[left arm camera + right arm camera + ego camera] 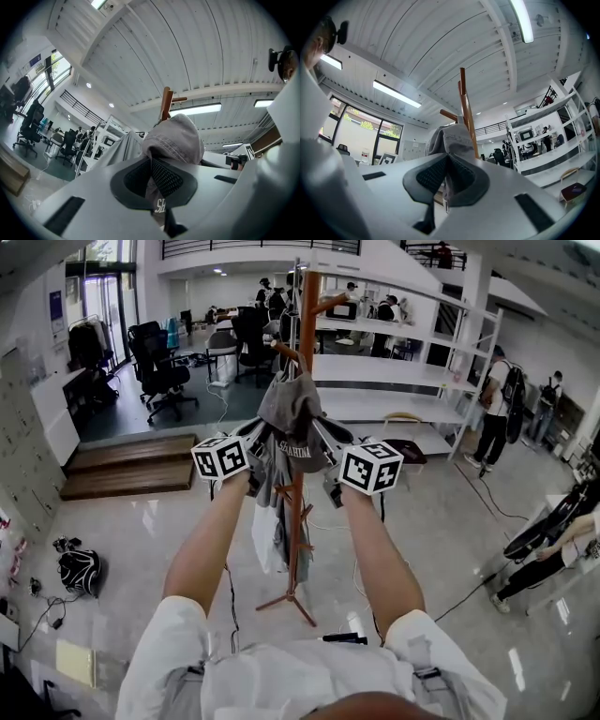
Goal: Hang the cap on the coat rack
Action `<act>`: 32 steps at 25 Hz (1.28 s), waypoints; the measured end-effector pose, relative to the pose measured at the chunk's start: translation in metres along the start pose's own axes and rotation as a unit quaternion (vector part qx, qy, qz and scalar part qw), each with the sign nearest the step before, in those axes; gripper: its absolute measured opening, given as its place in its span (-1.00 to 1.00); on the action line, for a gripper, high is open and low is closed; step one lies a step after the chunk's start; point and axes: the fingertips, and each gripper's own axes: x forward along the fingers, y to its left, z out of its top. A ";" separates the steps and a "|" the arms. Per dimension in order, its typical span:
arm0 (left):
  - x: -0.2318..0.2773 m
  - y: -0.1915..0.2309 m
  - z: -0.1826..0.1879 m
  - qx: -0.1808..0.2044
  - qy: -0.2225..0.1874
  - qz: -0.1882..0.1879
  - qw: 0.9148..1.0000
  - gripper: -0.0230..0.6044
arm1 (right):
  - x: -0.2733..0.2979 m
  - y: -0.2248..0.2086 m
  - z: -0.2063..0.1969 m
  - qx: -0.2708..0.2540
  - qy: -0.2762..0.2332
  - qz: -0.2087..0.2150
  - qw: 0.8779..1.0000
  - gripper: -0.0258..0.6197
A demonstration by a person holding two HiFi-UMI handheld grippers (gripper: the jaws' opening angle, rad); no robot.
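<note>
A grey cap (pixel 291 409) with dark lettering on its brim is held up against the brown wooden coat rack (pixel 307 306), just under a side peg (pixel 285 351). My left gripper (pixel 251 448) is shut on the cap's left edge, and my right gripper (pixel 330 457) is shut on its right edge. In the left gripper view the cap (pixel 174 138) bulges above the closed jaws with the rack's top (pixel 165 102) behind it. The right gripper view has cap fabric (pixel 449 143) pinched between the jaws beside the pole (pixel 466 112).
Other garments (pixel 274 521) hang lower on the rack, whose feet (pixel 289 598) stand on a glossy floor. A helmet (pixel 80 570) lies at the left. White shelving (pixel 403 381), office chairs (pixel 155 362) and people (pixel 495 413) stand further off. A cable (pixel 469 592) crosses the floor at right.
</note>
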 end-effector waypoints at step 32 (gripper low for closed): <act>-0.105 -0.044 0.023 0.137 -0.046 0.086 0.986 -0.87 | -0.065 0.039 0.016 -0.043 -0.044 -0.010 0.998 -0.83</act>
